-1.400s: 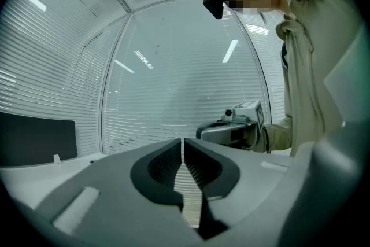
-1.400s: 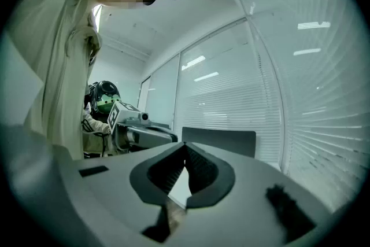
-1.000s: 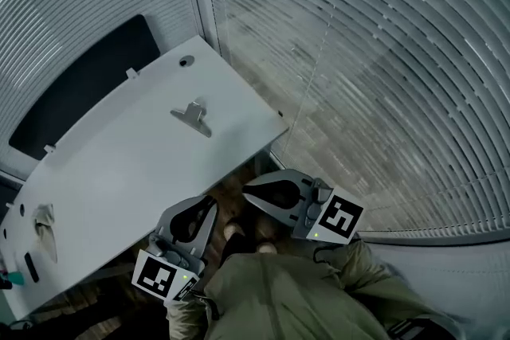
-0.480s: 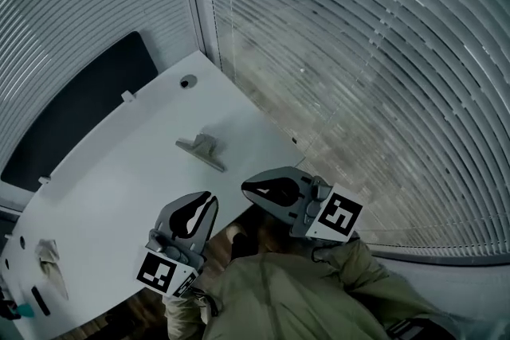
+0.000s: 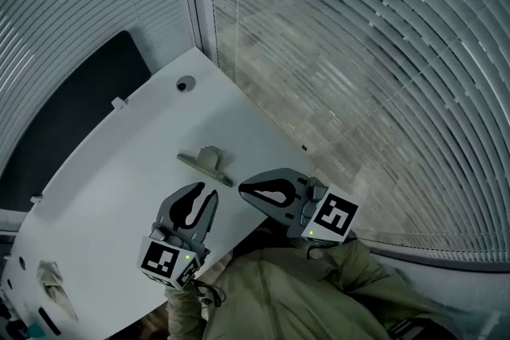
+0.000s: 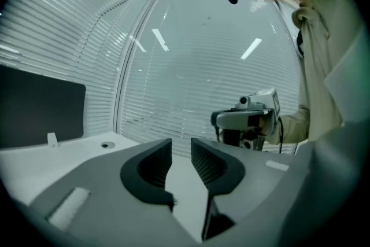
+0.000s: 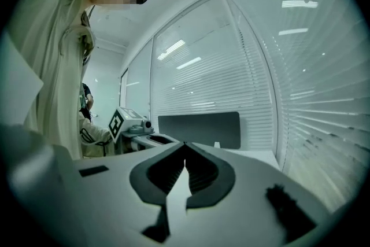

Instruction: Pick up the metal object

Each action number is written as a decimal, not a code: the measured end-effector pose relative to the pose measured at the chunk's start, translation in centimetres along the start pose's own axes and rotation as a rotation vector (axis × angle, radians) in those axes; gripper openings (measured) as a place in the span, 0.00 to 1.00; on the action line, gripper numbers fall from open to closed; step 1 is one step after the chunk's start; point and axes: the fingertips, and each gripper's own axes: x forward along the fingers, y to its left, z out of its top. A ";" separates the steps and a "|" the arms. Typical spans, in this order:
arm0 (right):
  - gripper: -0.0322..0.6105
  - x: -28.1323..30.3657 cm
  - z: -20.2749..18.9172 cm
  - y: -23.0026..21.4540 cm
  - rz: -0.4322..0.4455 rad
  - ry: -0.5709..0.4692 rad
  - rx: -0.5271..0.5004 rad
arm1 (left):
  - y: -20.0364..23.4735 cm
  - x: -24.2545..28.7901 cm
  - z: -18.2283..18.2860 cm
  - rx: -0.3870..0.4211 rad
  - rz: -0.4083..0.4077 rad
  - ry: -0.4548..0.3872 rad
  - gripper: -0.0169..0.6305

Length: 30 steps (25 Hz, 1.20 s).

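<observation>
Closer now, the metal object (image 5: 205, 164) lies on the tabletop (image 5: 119, 163) just ahead of the left tongs (image 5: 204, 193), which are opening and empty, while the right tongs (image 5: 243, 189) are closed; the approach step likely ends by straddling it and squeezing.

Head view: above the person, facing steeply down. It takes in most of the white table (image 5: 111, 179), the dark panel (image 5: 76, 111) and the window blinds (image 5: 358, 52) at middle range.
Left gripper view: low, close over the tabletop, facing the blinds, with the right gripper (image 6: 218, 119) at frame right.
Right gripper view: low, facing along the table towards the panel.
Shared by all three: table, panel, blinds.
</observation>
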 end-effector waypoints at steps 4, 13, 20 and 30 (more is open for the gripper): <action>0.06 0.2 -0.8 -1.9 -0.002 0.021 0.064 | 3.3 3.3 -4.1 -0.032 0.092 0.137 0.25; 0.06 3.0 -9.3 -5.6 0.045 0.193 0.173 | 8.1 8.9 -11.3 -0.110 0.183 0.409 0.42; 0.06 4.4 -13.5 -7.0 0.048 0.250 0.258 | 9.3 10.5 -15.0 -0.100 0.192 0.569 0.53; 0.06 5.4 -15.5 -7.7 0.064 0.279 0.306 | 9.5 11.1 -16.6 0.008 0.166 0.704 0.48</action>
